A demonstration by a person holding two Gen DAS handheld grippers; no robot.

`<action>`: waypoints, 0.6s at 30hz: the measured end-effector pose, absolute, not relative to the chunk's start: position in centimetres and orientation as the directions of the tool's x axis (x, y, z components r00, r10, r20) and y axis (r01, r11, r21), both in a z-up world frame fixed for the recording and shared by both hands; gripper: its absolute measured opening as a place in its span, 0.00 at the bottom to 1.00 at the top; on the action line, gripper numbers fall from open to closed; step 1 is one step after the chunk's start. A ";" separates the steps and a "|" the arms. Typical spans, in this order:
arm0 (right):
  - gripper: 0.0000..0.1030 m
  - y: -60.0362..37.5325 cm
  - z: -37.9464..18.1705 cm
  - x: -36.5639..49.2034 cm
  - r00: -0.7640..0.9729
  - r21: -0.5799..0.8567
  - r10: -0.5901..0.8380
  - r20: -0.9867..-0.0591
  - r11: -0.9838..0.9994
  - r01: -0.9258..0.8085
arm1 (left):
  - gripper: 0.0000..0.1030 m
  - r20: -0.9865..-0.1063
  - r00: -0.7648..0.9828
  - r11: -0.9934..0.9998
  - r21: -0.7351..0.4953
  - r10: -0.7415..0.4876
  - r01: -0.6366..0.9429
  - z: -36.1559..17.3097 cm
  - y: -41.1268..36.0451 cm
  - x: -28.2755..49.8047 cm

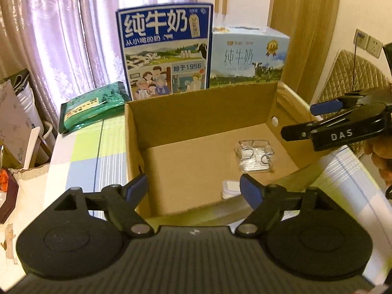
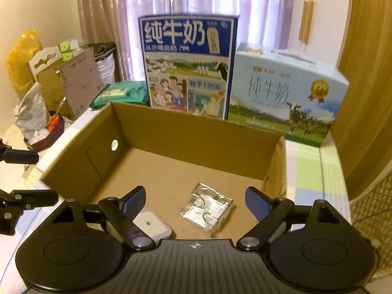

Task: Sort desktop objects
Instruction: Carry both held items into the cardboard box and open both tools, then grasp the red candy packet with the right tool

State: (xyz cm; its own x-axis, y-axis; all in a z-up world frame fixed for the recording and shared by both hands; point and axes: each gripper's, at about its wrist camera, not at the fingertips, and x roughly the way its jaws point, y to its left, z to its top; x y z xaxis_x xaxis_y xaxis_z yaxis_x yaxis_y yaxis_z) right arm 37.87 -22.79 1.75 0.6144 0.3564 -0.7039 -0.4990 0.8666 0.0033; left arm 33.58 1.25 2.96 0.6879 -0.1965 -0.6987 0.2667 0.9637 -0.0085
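- Left wrist view: the left gripper (image 1: 194, 186) hangs over the near wall of an open cardboard box (image 1: 171, 112), its jaws spread wide with nothing between them
- On the box floor, toward the right, lies a clear packet (image 1: 254, 155) of metal clips; a small white case (image 1: 230, 188) sits at the near wall, just beside the right fingertip (image 1: 250, 188)
- The right gripper (image 1: 308, 120) reaches in from the right over the box's right wall; its two fingers stand apart and hold nothing
- The box rests on a tabletop (image 1: 80, 152) with a checked cloth; behind it a dark blue milk carton (image 1: 164, 49) stands upright, a pale blue milk carton (image 1: 247, 56) to its right, and a green pouch (image 1: 93, 105) lies to the left
- Right wrist view: the right gripper (image 2: 196, 199) is over the near part of the box (image 2: 196, 134), jaws wide apart and empty
- The packet (image 2: 207, 207) lies on the box floor between the two fingers, touching neither; the case (image 2: 152, 225) lies at the near left, partly hidden by the left finger (image 2: 133, 201)
- The left gripper (image 2: 36, 176) shows at the left edge, outside the box's left wall, its fingers apart
- The dark blue carton (image 2: 188, 61) and pale blue carton (image 2: 286, 90) stand behind the far wall, the pouch (image 2: 122, 93) to their left; bags and boxes (image 2: 49, 85) crowd the far left
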 end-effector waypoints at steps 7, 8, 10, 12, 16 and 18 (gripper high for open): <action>0.94 -24.5 3.9 32.0 0.631 -0.004 0.364 -0.685 0.864 -0.503 | 0.88 -0.684 0.697 0.967 -0.048 -0.216 0.252 4.8 2.4 27.9; 0.95 -24.9 3.9 30.9 0.630 0.000 0.367 -0.685 0.864 -0.503 | 0.89 -0.682 0.698 0.968 -0.056 -0.217 0.247 4.9 2.7 27.0; 0.98 -25.6 3.6 28.8 0.624 0.008 0.369 -0.689 0.864 -0.503 | 0.93 -0.683 0.698 0.969 -0.064 -0.217 0.239 5.0 3.1 25.0; 0.98 -26.5 2.9 26.5 0.614 0.021 0.367 -0.699 0.869 -0.495 | 0.95 -0.688 0.692 0.970 -0.077 -0.219 0.231 4.9 3.4 23.1; 0.98 -28.4 1.1 22.4 0.592 0.075 0.367 -0.717 0.886 -0.457 | 0.99 -0.694 0.688 0.973 -0.081 -0.211 0.217 4.4 3.5 19.3; 0.98 -29.4 -0.1 20.2 0.577 0.107 0.365 -0.730 0.896 -0.431 | 0.99 -0.697 0.685 0.973 -0.083 -0.212 0.217 4.0 3.4 17.6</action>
State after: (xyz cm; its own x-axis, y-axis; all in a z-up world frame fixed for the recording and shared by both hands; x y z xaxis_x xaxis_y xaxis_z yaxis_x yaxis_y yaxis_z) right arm 20.22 -29.36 -0.15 0.5773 0.3649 -0.7304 -0.4309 0.8960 0.1071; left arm 17.60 3.37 4.02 0.6846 -0.2125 -0.6972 0.2169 0.9726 -0.0834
